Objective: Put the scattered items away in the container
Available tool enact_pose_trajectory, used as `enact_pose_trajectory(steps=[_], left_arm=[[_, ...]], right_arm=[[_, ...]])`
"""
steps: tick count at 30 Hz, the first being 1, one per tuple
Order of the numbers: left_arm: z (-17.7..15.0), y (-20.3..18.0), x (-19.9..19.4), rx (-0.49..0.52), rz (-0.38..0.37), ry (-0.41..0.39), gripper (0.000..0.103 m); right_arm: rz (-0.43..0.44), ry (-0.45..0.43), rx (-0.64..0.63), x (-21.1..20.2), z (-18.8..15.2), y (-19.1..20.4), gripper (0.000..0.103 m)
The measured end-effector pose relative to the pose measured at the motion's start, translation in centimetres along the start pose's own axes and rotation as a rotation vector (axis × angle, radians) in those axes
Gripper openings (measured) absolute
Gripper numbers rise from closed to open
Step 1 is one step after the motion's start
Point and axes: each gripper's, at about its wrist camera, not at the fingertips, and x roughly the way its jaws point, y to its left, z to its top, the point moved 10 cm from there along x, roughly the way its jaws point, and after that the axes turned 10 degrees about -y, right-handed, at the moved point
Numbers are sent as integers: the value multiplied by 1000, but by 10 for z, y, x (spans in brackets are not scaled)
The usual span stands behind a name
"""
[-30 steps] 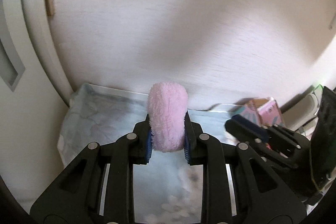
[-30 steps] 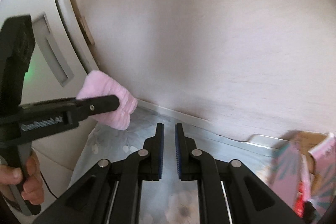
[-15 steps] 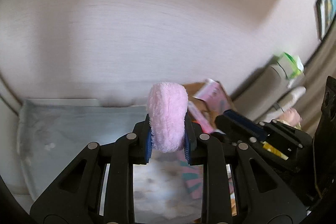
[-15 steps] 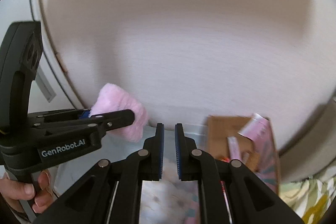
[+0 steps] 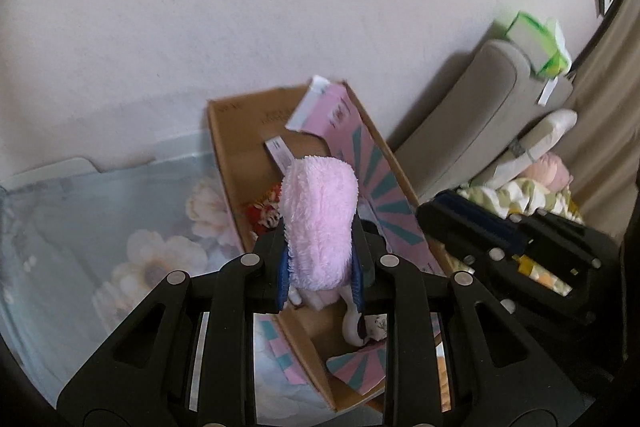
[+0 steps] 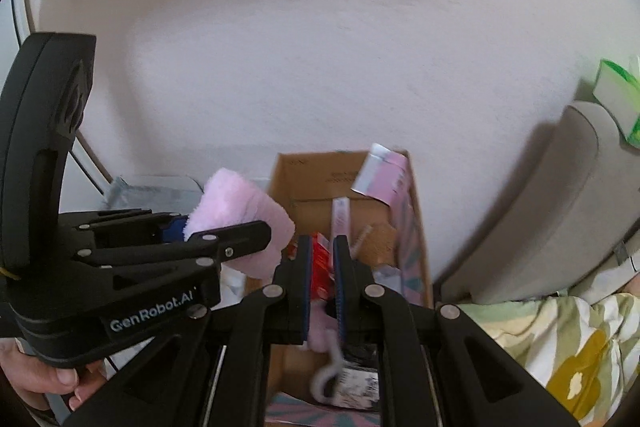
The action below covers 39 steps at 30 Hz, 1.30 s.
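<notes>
A fluffy pink cloth [image 5: 320, 215] is clamped between the pads of my left gripper [image 5: 320, 267], which hangs over the open cardboard box [image 5: 236, 147]. The box holds a pink-and-teal striped package [image 5: 376, 179], a red item [image 5: 262, 213] and other small things. In the right wrist view the same cloth [image 6: 240, 211] and left gripper [image 6: 224, 243] show at the left, just over the box's [image 6: 320, 175] left wall. My right gripper [image 6: 320, 267] is shut with nothing in it and sits above the box's near end; its fingers [image 5: 472, 223] show at the right of the left wrist view.
The box stands against a pale wall on a floral sheet [image 5: 120, 227]. A grey cushion [image 5: 480, 115] with a green tissue pack [image 5: 540, 47] on top lies to the right. Yellow-green patterned bedding [image 6: 560, 347] is nearer. A hand [image 6: 48, 383] holds the left gripper's grip.
Both grippers have swept right from over the floral sheet to above the cardboard box. The pink cloth stays clamped in the left one; the right one stays shut.
</notes>
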Motion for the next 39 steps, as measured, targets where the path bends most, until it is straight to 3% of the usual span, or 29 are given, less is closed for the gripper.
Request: enact_pose_trajectory(steps=[4,11,13,14,15,17,20,21,25,28,35,39], left_arm=[[-18,-4,17,16,15,36,21],[-33,-14,30,30,31,63,24],[-30,-15,28,26,39,62,38],[-29,-11,26,23,73,68,48],[-27,-5,25,19,125,73,66],[-22,8,18,3,192,62,82],[-16,20,8,-32,217,34,92],[-16,23,6,-44,229,33,97],[-15,35,-2,-87,240,18,97],[-15,43,-8,-94,272,9,99],[-15,50,-17,-114,270,-8,103],[-16,54,-20,-120,270,-1,103]], right_arm=[[-36,24,-11,6,-9,-17,9],[-25,54,29,6,-19,-40,9],[-11,62,32,7,-20,-39,9],[16,71,37,7,-21,-36,10],[44,81,41,7,-22,-32,10],[22,94,34,6,-22,-35,13],[-10,110,29,6,-23,-42,30],[-11,103,32,5,-23,-44,42],[-20,75,52,-1,-23,-47,79],[-32,88,31,3,-27,-43,79],[-40,157,4,18,-44,-31,81],[-33,139,21,15,-42,-32,90]])
